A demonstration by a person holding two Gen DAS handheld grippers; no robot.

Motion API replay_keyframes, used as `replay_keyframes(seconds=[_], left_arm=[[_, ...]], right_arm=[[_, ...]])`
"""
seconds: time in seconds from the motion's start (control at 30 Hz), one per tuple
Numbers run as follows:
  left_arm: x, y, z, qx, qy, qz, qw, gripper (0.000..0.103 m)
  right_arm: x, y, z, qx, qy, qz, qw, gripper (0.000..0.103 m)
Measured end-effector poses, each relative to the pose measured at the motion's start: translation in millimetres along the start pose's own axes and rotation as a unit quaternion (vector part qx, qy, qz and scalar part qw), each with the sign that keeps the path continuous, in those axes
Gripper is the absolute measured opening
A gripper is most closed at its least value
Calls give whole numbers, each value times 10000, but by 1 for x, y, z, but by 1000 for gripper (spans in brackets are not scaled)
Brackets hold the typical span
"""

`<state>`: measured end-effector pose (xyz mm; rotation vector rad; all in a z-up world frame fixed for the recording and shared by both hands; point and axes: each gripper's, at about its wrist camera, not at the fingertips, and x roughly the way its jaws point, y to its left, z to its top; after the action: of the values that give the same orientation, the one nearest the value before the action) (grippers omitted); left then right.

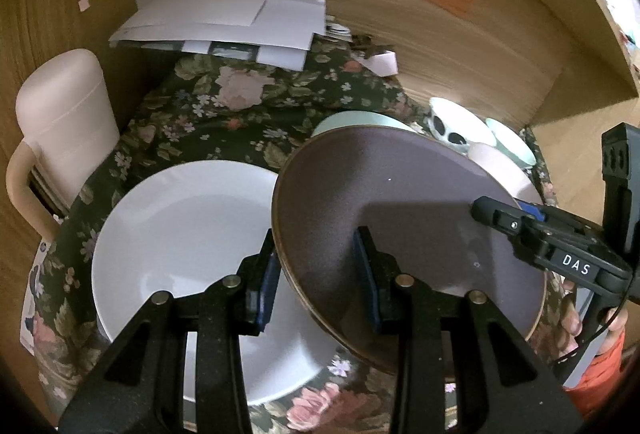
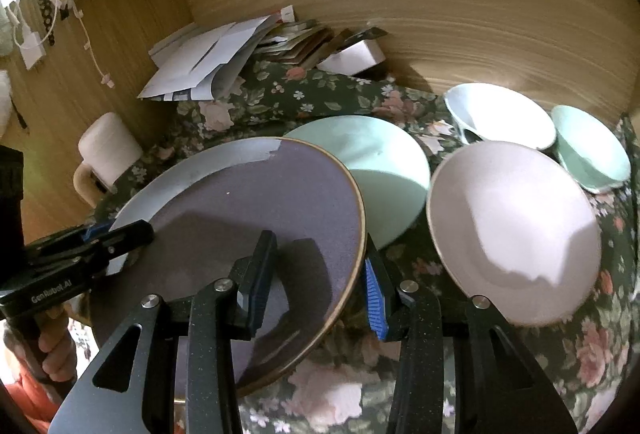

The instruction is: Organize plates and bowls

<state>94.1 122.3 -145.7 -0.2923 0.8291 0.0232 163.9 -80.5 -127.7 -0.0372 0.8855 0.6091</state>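
Far left, by the wooden wall (image 1: 460,45): a pink jug (image 1: 64,121). Behind it, a heap of white papers (image 1: 224,17). Next, a white plate (image 1: 176,246), flat on the flowery cloth (image 1: 224,113). Over its right edge, tilted and lifted: a purple plate (image 1: 400,201). Pinched on the near-left rim by the left gripper (image 1: 316,278), on the right rim by the right gripper (image 2: 320,282), both nearly closed. Behind it, a mint plate (image 2: 380,161). Then a pink bowl (image 2: 516,230), a white spotted bowl (image 2: 500,113), and a small green bowl (image 2: 592,149) far right.

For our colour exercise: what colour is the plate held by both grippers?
Dusky purple plate with a thin brown rim, clearest in the right wrist view.
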Motion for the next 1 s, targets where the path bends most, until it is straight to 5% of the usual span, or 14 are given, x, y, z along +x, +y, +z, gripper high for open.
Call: replay_keyframes(seconds=[1.0], left_arm=[[-3,-64,-45,492,343,-517,9969,35]], right_arm=[[-58,-44,-72,583,-17,-398,9975,37]])
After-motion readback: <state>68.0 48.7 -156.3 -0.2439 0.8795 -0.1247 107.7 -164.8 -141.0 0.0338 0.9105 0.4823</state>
